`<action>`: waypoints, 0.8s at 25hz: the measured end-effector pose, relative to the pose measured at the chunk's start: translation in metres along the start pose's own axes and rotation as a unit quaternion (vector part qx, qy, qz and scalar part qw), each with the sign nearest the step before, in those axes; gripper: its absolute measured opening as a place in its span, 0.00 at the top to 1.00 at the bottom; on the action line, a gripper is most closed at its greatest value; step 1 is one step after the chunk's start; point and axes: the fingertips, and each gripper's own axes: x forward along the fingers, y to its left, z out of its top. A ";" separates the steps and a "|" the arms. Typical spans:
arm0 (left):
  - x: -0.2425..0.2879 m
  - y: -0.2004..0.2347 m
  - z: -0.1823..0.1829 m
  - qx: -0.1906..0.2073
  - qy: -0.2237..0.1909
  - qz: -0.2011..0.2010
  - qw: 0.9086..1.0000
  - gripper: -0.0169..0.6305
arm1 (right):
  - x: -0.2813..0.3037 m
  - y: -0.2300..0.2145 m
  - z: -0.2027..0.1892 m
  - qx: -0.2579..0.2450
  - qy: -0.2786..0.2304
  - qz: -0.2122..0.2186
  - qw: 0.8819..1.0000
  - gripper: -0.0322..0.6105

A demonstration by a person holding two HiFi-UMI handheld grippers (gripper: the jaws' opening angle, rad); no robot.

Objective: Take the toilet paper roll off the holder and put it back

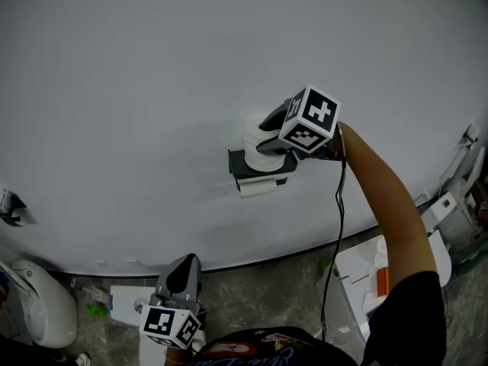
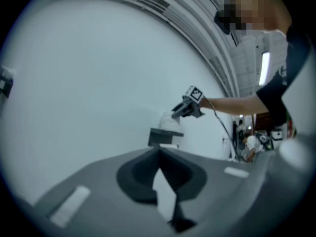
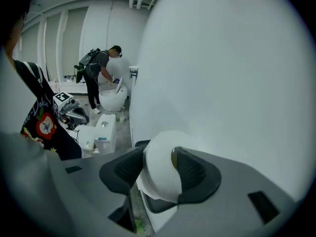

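The white toilet paper roll (image 1: 254,137) stands on end on top of the dark wall holder (image 1: 258,168), from which a loose white sheet hangs. My right gripper (image 1: 264,139) reaches in from the right and straddles the roll. In the right gripper view the roll (image 3: 159,168) fills the gap between the two dark pads, which stand close by its sides without squeezing it, and the holder (image 3: 159,207) shows just below. My left gripper (image 1: 183,270) hangs low near the floor, pointing at the wall, with its jaws together and nothing in them. From there the roll (image 2: 169,122) and holder (image 2: 163,137) look small and far off.
A plain white wall (image 1: 152,82) carries the holder. White toilets (image 1: 34,309) and boxes (image 1: 364,274) stand on the grey floor below. A black cable (image 1: 340,204) hangs from my right gripper. In the right gripper view a person (image 3: 98,75) bends over a toilet farther off.
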 end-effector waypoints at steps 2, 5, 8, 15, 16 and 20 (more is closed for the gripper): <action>0.002 0.000 0.001 -0.003 0.001 0.000 1.000 0.98 | 0.002 0.000 -0.001 0.004 0.019 0.013 1.000 0.65; 0.004 -0.002 0.002 -0.003 0.003 -0.004 1.000 0.98 | 0.005 0.001 0.001 0.005 0.040 0.014 0.999 0.65; 0.005 -0.004 -0.001 -0.006 0.002 -0.008 1.000 0.98 | 0.006 0.001 0.001 0.002 0.043 0.009 0.999 0.65; 0.004 -0.011 -0.002 -0.006 0.007 -0.018 1.000 0.98 | -0.009 0.002 -0.003 0.013 -0.016 -0.039 0.999 0.65; 0.005 -0.013 -0.002 -0.005 0.008 -0.019 1.000 0.98 | -0.014 0.002 -0.005 0.023 -0.038 -0.050 0.998 0.65; 0.005 -0.019 -0.004 -0.003 0.010 -0.028 1.000 0.98 | -0.036 -0.003 -0.016 0.099 -0.147 -0.091 0.980 0.65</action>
